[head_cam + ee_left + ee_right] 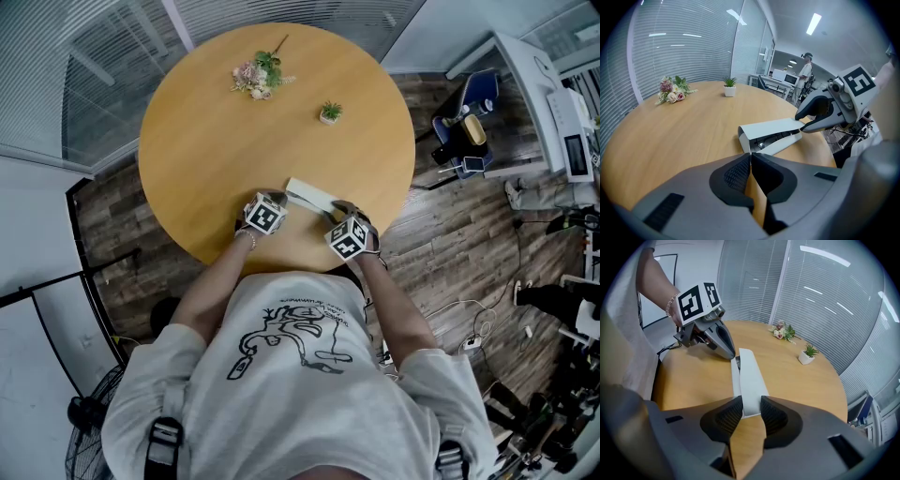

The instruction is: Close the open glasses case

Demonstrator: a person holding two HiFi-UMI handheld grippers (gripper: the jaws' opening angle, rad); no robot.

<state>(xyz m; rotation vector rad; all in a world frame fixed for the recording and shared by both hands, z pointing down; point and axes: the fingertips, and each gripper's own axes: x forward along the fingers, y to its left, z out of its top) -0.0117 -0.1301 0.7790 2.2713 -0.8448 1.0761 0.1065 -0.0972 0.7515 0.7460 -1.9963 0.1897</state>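
Glasses case [312,196] on table [216,141], between left tongs [278,201] and right tongs [337,212].

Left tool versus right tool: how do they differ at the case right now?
The left tool has its jaws shut with nothing between them, while the right tool is shut on the end of the case lid. The left tool's tips sit just at one end of the case, and the right tool holds the opposite end. Both are low over the table and point toward each other along the case.
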